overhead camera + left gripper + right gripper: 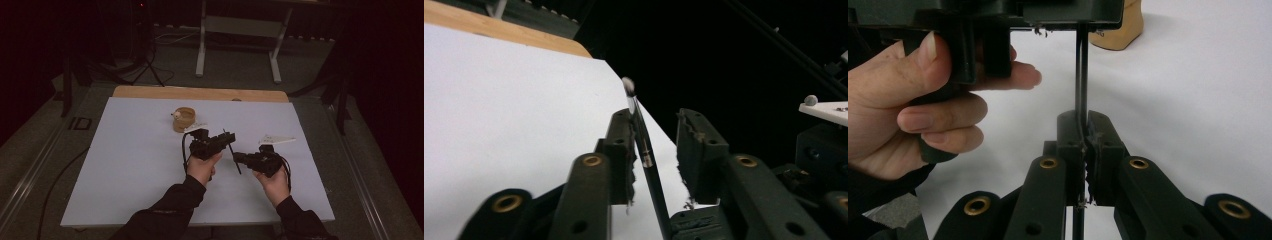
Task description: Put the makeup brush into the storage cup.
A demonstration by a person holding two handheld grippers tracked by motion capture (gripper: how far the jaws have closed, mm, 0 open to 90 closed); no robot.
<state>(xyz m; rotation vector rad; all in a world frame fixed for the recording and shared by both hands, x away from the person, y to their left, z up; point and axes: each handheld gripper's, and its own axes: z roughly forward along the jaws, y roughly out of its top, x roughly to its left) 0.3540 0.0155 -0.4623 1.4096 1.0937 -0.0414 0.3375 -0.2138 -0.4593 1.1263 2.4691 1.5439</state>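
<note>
A thin black stick (237, 166) with a pale tip (628, 86) runs between my two grippers above the middle of the white table. My right gripper (239, 157) is shut on its lower part, and the pads press it from both sides (1083, 122). My left gripper (228, 138) has the upper part of the stick (646, 150) between its jaws. There the stick lies against the left pad (624, 150), and a clear gap separates it from the right pad (694, 145). The person's left hand (923, 100) grips the left gripper's handle.
A light wooden ring-shaped holder (183, 119) stands on the white table sheet (125, 165) just behind the left gripper. The sheet's back edge shows a wooden strip (200, 93). A metal frame (237, 30) and cables stand on the dark floor beyond.
</note>
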